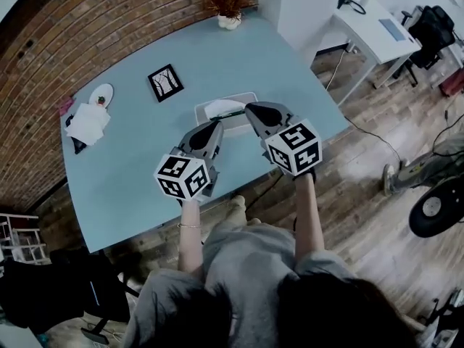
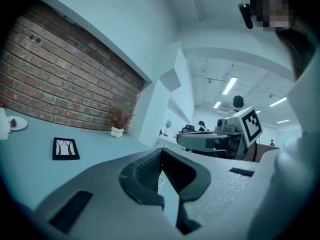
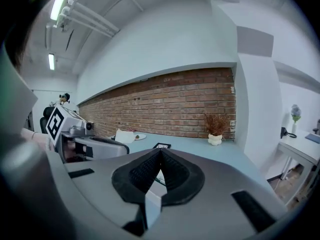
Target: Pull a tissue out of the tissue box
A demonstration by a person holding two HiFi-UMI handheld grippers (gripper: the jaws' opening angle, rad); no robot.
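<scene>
Table [image 1: 130, 172] top smooth, matt; wall [image 1: 51, 64] rough brick; floor [image 1: 370, 216] wood planks, slight sheen; tissue box [image 1: 207, 110] smooth, white.

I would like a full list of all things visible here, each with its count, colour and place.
table: one, light blue, centre.
tissue box: one, white, table's near edge.
picture frame: one, black, left of the box.
plate: one, white, table's left end.
paper pile: one, white, beside the plate.
potted plant: one, brown, white pot, far end.
desk: one, white, upper right.
left gripper: one, grey, shut, near the box.
right gripper: one, grey, shut, near the box.
</scene>
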